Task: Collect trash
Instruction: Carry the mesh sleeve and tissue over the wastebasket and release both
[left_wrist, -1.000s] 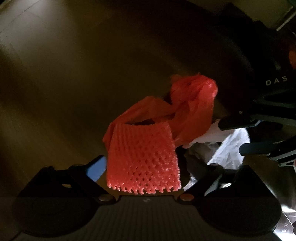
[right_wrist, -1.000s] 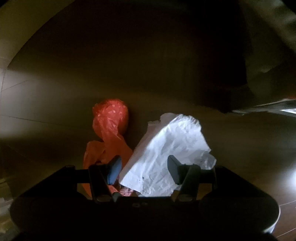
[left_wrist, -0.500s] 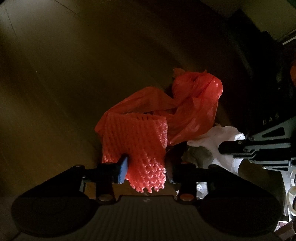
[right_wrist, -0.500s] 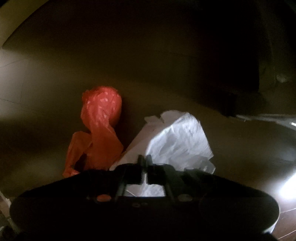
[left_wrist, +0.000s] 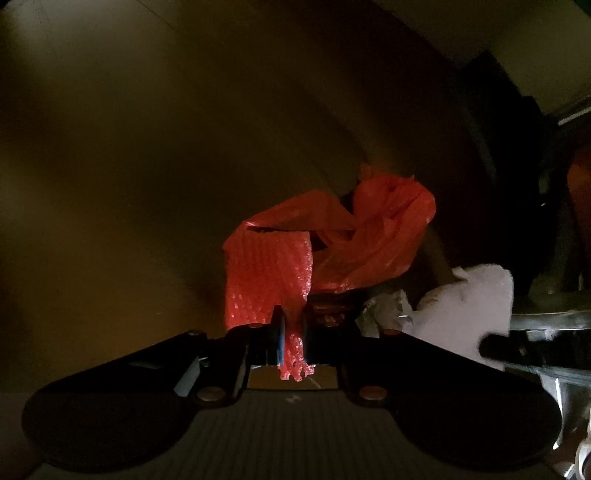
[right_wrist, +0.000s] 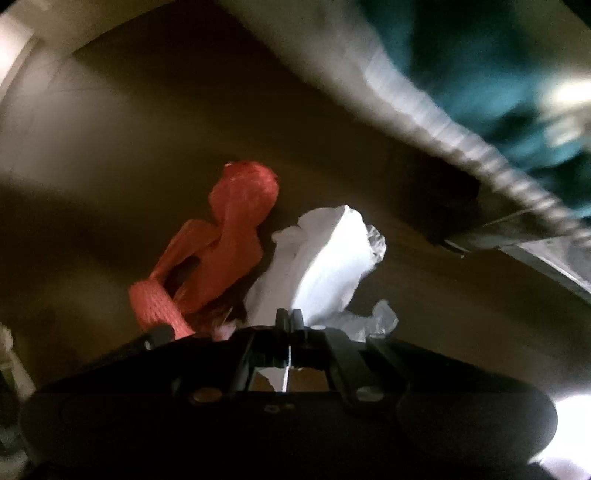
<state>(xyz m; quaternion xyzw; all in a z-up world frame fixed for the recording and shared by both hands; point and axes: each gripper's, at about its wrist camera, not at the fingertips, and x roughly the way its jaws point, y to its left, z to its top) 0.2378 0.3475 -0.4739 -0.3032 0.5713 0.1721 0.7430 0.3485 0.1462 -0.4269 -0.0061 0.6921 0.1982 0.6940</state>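
In the left wrist view my left gripper (left_wrist: 292, 332) is shut on a red foam net sleeve (left_wrist: 267, 275), whose lower end is pinched between the pads and whose body hangs in front of them. Behind it a crumpled red plastic bag (left_wrist: 373, 236) trails from the sleeve. A white crumpled paper (left_wrist: 476, 306) shows at the right, with the other gripper's dark fingers (left_wrist: 524, 347) on it. In the right wrist view my right gripper (right_wrist: 289, 317) is shut on that white paper (right_wrist: 325, 262), lifted off the floor. The red bag (right_wrist: 236, 229) and net sleeve (right_wrist: 155, 302) hang to its left.
A dim brown wooden floor (left_wrist: 129, 166) lies below both grippers. Dark furniture or equipment (left_wrist: 517, 155) stands at the upper right of the left wrist view. A pale fabric edge (right_wrist: 436, 122) with teal cloth (right_wrist: 498, 66) behind it crosses the upper right of the right wrist view, blurred.
Both grippers went from open to shut, the left on the red net sleeve, the right on the white paper. Both then rose with their loads, and the views rolled.
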